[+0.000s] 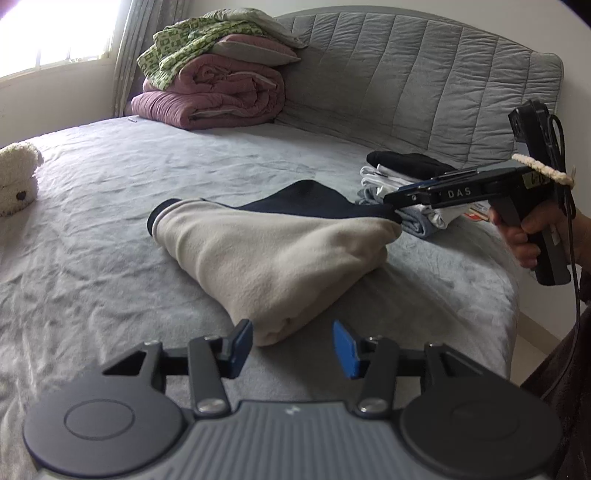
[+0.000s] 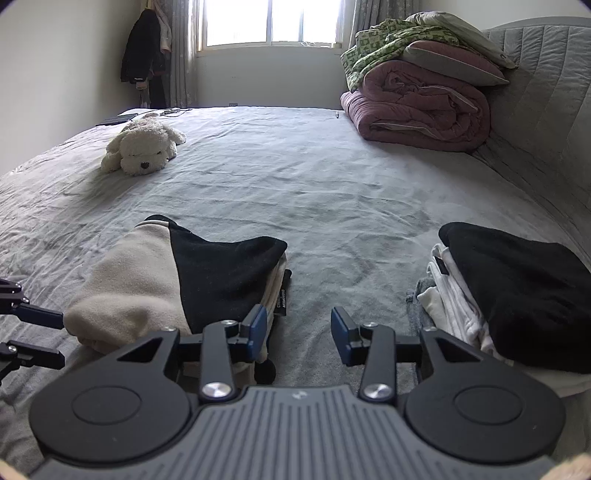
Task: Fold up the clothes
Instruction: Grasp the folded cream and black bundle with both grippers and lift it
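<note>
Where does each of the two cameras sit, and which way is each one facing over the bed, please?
Left wrist: on the left gripper, facing across the bed towards the headboard; its own open jaws show, plus the right gripper and the hand holding it.
Right wrist: on the right gripper, facing along the bed towards the window; its own open jaws show, with the left gripper's fingers at the left edge.
Shared: folded beige-and-navy garment, stack of folded clothes, plush dog, rolled quilts.

We see the folded garment (image 2: 177, 280) on the bed (image 2: 314, 192), the clothes stack (image 2: 517, 295) to its right, the plush dog (image 2: 142, 147) and bedding pile (image 2: 417, 103) behind.
</note>
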